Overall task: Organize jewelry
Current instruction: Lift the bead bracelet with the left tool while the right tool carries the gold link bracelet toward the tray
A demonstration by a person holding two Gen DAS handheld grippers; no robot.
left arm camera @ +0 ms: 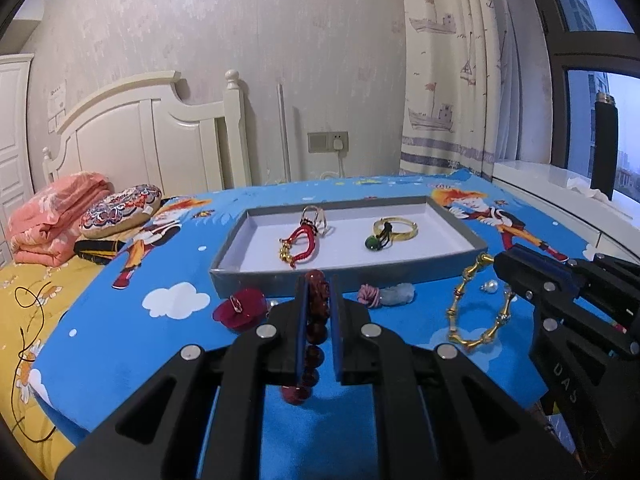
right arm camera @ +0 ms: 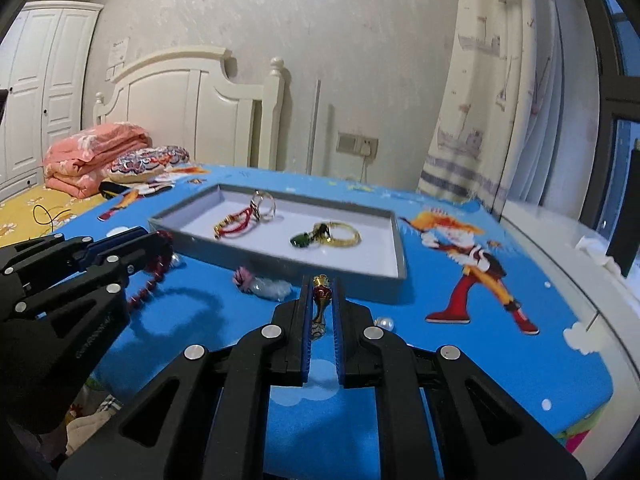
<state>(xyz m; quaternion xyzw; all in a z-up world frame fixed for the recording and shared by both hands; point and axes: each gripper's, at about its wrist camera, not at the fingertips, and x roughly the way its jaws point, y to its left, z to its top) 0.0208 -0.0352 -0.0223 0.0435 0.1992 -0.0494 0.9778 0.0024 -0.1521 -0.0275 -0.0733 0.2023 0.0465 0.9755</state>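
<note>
My left gripper (left arm camera: 318, 280) is shut on a dark red bead bracelet (left arm camera: 316, 322), whose beads hang below the fingers. In the right wrist view that gripper (right arm camera: 160, 242) is at the left, with the beads (right arm camera: 146, 288) dangling above the blue cloth. My right gripper (right arm camera: 322, 282) is shut on one end of a gold bamboo-joint bracelet (right arm camera: 320, 300). From the left wrist view the gold bracelet (left arm camera: 478, 312) hangs from the right gripper (left arm camera: 500, 260). Just beyond both stands a grey tray (left arm camera: 256, 276) holding a red cord bracelet (left arm camera: 300, 244), rings (left arm camera: 316, 216), a gold bangle (left arm camera: 400, 228) and a green pendant (left arm camera: 371, 242).
On the blue cartoon cloth (left arm camera: 160, 332) in front of the tray lie a maroon hair clip (left arm camera: 240, 308), a pink-knotted pale pendant (left arm camera: 386, 294) and a pearl (left arm camera: 490, 287). A folded pink quilt (left arm camera: 56, 216) and patterned cushion (left arm camera: 120, 210) sit at the far left. A windowsill (left arm camera: 560, 196) borders the right.
</note>
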